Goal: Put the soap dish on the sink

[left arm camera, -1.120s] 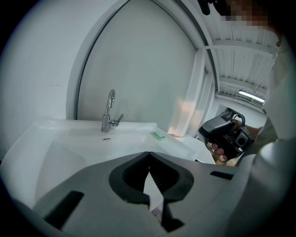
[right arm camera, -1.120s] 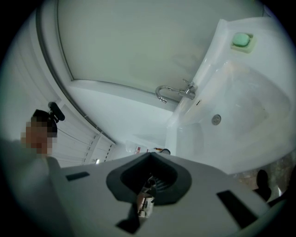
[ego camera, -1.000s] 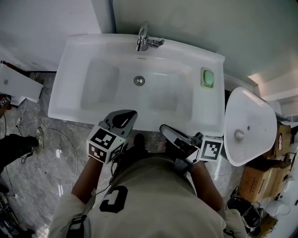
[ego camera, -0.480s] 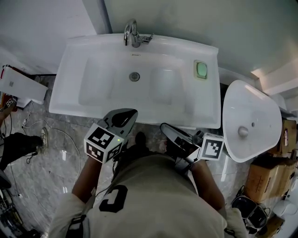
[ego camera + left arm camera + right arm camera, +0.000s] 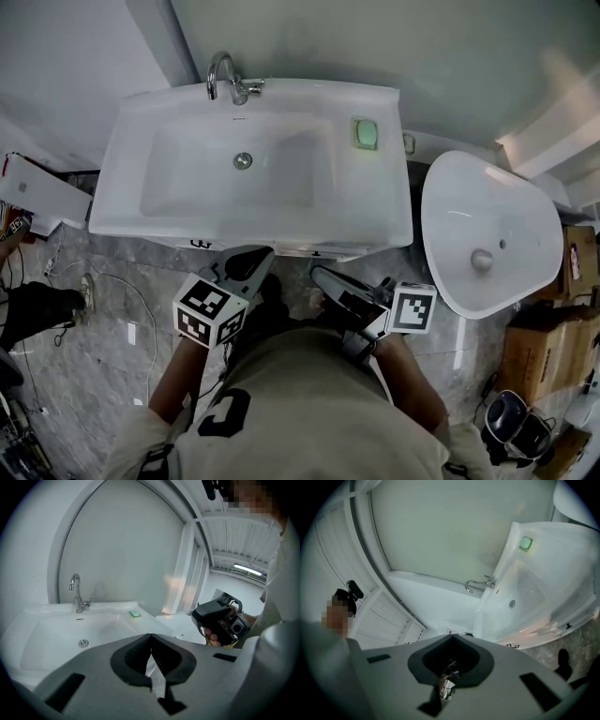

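A green soap in a pale soap dish (image 5: 366, 133) rests on the back right ledge of the white sink (image 5: 120, 202), right of the chrome tap (image 5: 225, 80). The left gripper view shows the dish (image 5: 135, 614) far ahead, and the right gripper view shows it (image 5: 526, 543) at the upper right. My left gripper (image 5: 251, 259) hangs by the person's waist, just off the sink's front edge, shut and empty. Beside it my right gripper (image 5: 324, 277) is also shut with nothing held. Both are far from the dish.
A second white basin (image 5: 487, 234) stands loose to the right of the sink. Cardboard boxes (image 5: 539, 342) lie on the floor at the right, and a white box (image 5: 37, 192) and cables (image 5: 103, 281) at the left. The floor is grey marble.
The sink and dish have slid left in the head view. Both grippers, still shut, have drawn back from over the sink's front rim to just in front of it.
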Action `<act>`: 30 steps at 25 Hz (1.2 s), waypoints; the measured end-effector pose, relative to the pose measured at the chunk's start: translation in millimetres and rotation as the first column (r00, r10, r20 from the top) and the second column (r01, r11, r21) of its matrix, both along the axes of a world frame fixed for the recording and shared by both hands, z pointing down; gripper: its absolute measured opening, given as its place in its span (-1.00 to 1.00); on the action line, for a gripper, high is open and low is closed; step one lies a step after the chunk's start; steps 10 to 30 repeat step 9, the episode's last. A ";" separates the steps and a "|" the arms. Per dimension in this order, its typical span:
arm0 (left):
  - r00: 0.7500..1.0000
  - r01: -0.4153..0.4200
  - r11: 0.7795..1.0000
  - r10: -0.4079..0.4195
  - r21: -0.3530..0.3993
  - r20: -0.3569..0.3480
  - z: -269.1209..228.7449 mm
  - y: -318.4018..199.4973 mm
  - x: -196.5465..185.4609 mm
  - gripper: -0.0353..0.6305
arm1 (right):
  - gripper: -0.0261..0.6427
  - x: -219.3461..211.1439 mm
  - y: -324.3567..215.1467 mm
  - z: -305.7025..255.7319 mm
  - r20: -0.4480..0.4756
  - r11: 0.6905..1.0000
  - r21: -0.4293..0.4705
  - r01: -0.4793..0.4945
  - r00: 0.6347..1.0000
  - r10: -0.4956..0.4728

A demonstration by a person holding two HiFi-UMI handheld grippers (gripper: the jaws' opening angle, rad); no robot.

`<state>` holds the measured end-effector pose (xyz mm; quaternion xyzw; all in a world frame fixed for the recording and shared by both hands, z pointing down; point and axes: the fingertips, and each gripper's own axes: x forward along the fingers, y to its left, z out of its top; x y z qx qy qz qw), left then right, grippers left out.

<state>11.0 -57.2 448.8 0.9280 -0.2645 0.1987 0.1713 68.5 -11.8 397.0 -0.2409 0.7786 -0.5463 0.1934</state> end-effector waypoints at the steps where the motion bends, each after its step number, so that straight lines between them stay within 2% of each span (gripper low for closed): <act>1: 1.000 -0.001 1.000 0.001 -0.005 0.002 0.3 6.7 6.5 -0.84 | -0.89 4.1 6.0 -0.7 0.003 1.000 0.003 0.004 1.000 -0.004; 9: 0.999 0.015 0.998 -0.012 -0.062 0.046 14.0 67.6 39.7 -0.84 | -0.89 27.6 60.3 8.8 0.042 0.998 -0.041 0.047 0.998 -0.045; 30: 0.999 0.015 0.998 -0.012 -0.062 0.046 14.0 67.6 39.7 -0.84 | -0.89 27.6 60.3 8.8 0.042 0.998 -0.041 0.047 0.998 -0.045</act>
